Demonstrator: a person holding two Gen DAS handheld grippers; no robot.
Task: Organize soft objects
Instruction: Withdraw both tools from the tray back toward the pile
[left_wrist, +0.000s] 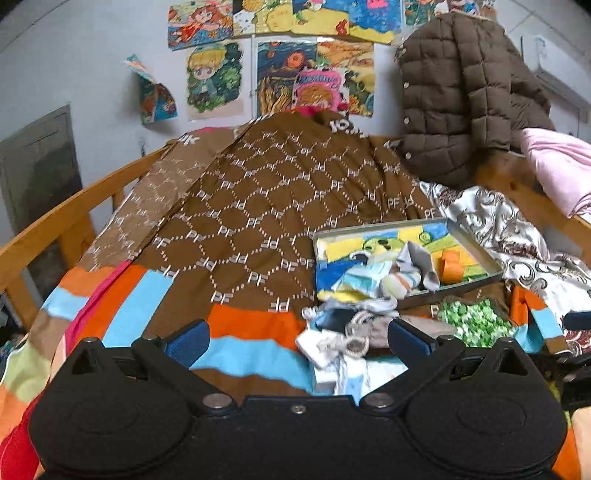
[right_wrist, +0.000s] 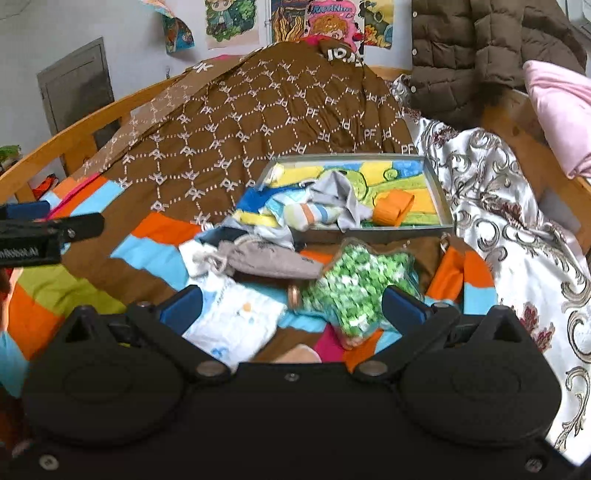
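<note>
Two hand-held grippers are poised over a bed spread with a brown patterned quilt (right_wrist: 280, 110), and the sorting of small soft items into a shallow tray (right_wrist: 439, 206) appears to be partly done. In the tray, a striped sock (right_wrist: 314, 216), a grey cloth (right_wrist: 340, 195) and an orange roll (right_wrist: 393, 208) are already seen, while several pieces are left loose on the quilt just in front of its near wall: a grey pouch (right_wrist: 273, 260) with a cord, a white printed cloth (right_wrist: 229, 321) and a green-and-white patterned cloth (right_wrist: 351, 291). The right gripper (right_wrist: 291, 306) is held wide open with nothing grasped; the green-and-white patterned cloth lies between its blue pads, nearer the right one, though whether that pad is touched cannot be told. The left gripper (left_wrist: 299, 338) is likewise spread wide and empty, and the corded pile of loose items (left_wrist: 347, 339) is framed by its fingers. The step in hand is judged to be the approach to the next pick. For the right side, a lowering and centring over the green cloth would be called for, then a closing on a bunched fold, so that the fabric is lifted cleanly and carried over the tray's near wall without the neighbouring pouch being dragged along.
</note>
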